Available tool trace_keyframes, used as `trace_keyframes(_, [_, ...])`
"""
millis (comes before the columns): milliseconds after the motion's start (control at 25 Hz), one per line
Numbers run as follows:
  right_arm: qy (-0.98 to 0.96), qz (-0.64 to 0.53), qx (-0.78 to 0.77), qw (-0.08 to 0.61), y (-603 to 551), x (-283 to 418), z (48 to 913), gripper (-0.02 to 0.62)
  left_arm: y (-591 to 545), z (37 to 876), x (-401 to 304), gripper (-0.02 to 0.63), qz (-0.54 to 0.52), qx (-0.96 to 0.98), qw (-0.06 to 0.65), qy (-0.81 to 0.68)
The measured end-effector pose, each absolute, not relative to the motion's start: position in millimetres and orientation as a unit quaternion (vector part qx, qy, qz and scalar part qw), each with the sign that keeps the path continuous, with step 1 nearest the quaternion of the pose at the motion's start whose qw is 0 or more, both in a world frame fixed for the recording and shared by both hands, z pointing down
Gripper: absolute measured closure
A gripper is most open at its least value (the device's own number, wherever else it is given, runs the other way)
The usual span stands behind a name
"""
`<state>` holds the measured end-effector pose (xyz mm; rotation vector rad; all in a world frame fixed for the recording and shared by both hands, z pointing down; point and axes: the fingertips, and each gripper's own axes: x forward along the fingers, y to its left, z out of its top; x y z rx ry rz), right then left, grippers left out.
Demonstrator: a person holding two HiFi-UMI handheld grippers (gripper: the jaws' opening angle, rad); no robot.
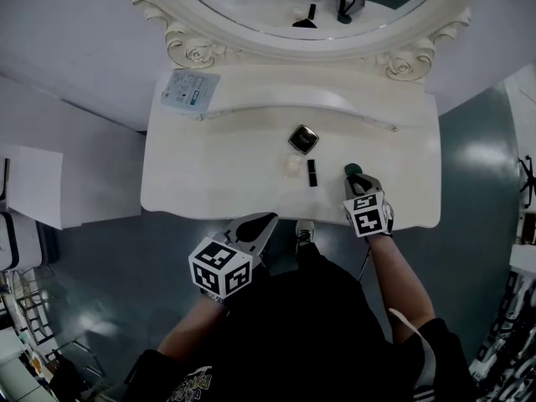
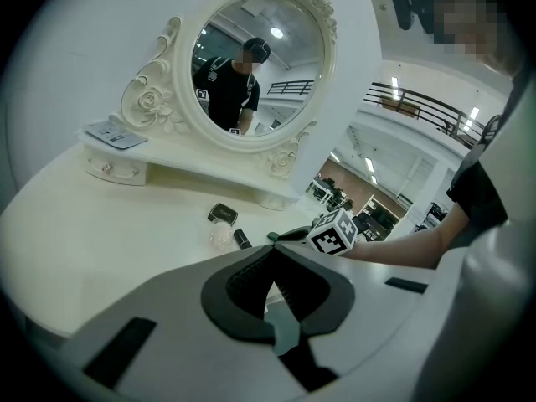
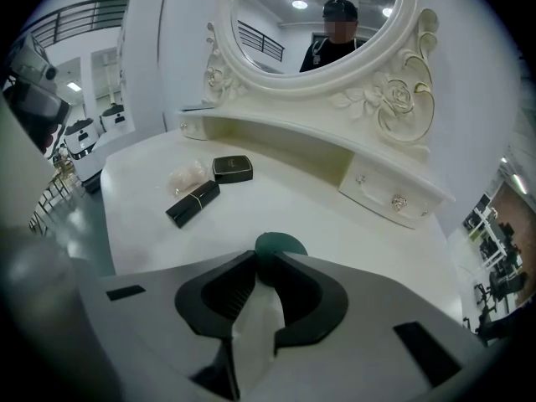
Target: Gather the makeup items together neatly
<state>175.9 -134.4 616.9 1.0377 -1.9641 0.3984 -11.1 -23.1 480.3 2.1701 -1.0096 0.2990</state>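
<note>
The white dressing table [image 1: 209, 178] spans the middle of the head view, its front edge curving just above the person's two arms. An oval mirror [image 1: 268, 7] in a carved frame stands at top centre, on a raised shelf [image 1: 335, 99] with small drawers beneath it. The left gripper [image 1: 266, 220] is held off the table at lower centre, in front of the front edge; its jaws are fully together with nothing between them. The right gripper [image 1: 358, 177] points steeply down onto the table surface right of centre. A flat printed packet [image 1: 190, 90] lies on the shelf at upper left, well apart from the other items. A black square compact [image 1: 303, 138] lies flat at the table centre. A black lipstick [image 1: 312, 172] lies on its side just below it. A pale round item [image 1: 292, 166], too faint to identify, lies just to the lipstick's left. A dark green round item [image 1: 352, 169] sits to the lipstick's right, between the right gripper's jaw tips, which press on both sides of it.
</note>
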Motion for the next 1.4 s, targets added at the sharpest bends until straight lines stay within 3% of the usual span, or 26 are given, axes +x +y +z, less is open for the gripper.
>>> trace_keyframes(280, [-0.784,0.171,0.433,0.41,-129,172,610,0.42,-16,476,-23,0.598,0.114,0.844,0.354,-0.386])
trace_keyframes(600, [-0.778,0.183,0.469,0.376,-116,160,592,0.42,-2,471,-38,0.598,0.112,0.852,0.346,-0.377])
trace_keyframes(880, [-0.794,0.248,0.447,0.328,-104,98,594,0.42,13,467,-59,0.598,0.111,0.85,0.344,-0.383])
trace_keyframes(1120, [-0.769,0.246,0.472,0.354,-112,77,613,0.421,25,467,-77,0.598,0.113,0.844,0.346,-0.394])
trace_keyframes(1240, [-0.754,0.235,0.494,0.364,-115,80,618,0.484,30,469,-86,0.598,0.115,0.839,0.351,-0.399])
trace_keyframes(1400, [-0.738,0.246,0.531,0.336,-119,91,614,0.488,32,473,-90,0.598,0.117,0.837,0.356,-0.399])
